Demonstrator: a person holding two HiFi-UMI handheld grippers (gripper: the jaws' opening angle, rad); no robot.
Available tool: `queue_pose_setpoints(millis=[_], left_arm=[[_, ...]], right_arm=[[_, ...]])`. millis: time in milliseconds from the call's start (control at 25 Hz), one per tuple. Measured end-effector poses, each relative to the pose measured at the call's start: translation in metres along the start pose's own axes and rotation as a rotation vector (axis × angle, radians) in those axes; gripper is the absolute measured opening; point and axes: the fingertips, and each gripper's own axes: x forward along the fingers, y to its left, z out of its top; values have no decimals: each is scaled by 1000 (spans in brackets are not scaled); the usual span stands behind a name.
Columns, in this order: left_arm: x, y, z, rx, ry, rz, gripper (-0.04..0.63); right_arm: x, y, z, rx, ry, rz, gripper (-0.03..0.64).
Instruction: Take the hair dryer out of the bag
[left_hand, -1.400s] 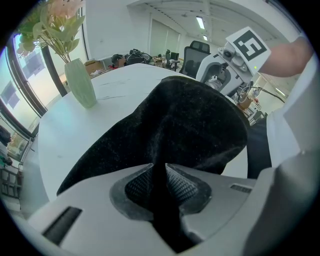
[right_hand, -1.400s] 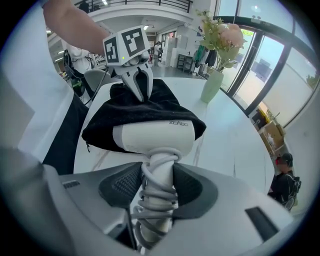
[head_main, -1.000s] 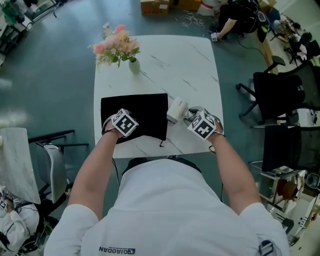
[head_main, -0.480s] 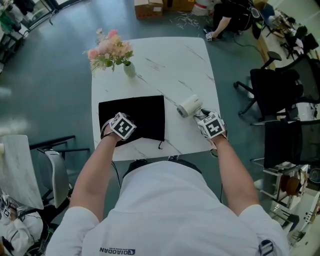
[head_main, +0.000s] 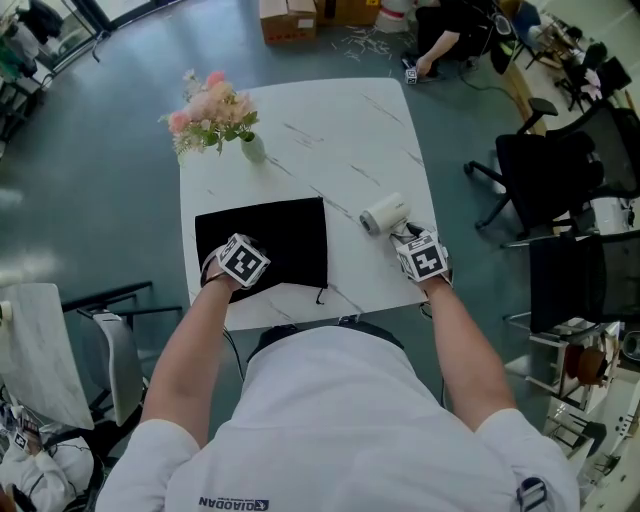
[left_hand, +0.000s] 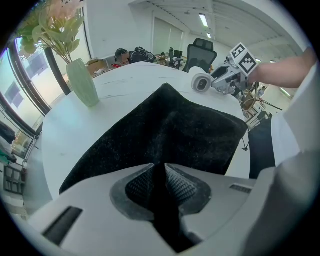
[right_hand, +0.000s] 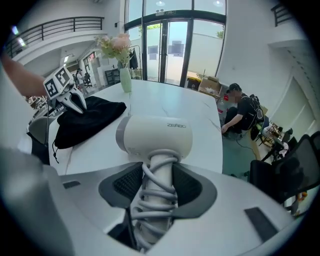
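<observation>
The white hair dryer (head_main: 384, 214) lies outside the bag on the white table (head_main: 330, 130), right of the black cloth bag (head_main: 275, 240). My right gripper (head_main: 410, 238) is shut on its handle, which has the cord wound round it (right_hand: 157, 187). The dryer's barrel (right_hand: 155, 135) points across the jaws. The bag lies flat at the table's front left. My left gripper (head_main: 238, 262) is shut on a fold at the bag's near edge (left_hand: 160, 180). From the left gripper view the dryer (left_hand: 201, 82) and the right gripper (left_hand: 225, 80) show beyond the bag's far corner.
A pale green vase of pink flowers (head_main: 215, 115) stands at the table's back left. Black office chairs (head_main: 550, 180) are to the right and a grey chair (head_main: 100, 330) to the left. A person (head_main: 440, 30) sits on the floor behind the table, near cardboard boxes (head_main: 285, 15).
The right gripper has carried the hair dryer to the right, away from the bag's mouth, and rolled it. The left gripper has stayed on the bag.
</observation>
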Motion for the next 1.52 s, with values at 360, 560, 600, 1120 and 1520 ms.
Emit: queue_pose_setpoints(millis=[360, 560, 600, 1120, 1520], left_arm=[[-1, 0, 1, -34, -14, 13, 80], [-12, -4, 11, -60, -74, -14, 120], [-16, -3, 14, -56, -92, -10, 126], [-59, -13, 16, -107, -271, -99, 152], [-89, -32, -15, -79, -355, -126, 17]], right_arm=[[3, 4, -2, -52, 28, -17, 212], [5, 11, -7, -121, 80, -21, 257], [4, 10, -6, -125, 80, -31, 262], [-51, 58, 16, -69, -15, -142, 275], [-81, 179, 52, 162, -278, 90, 17]])
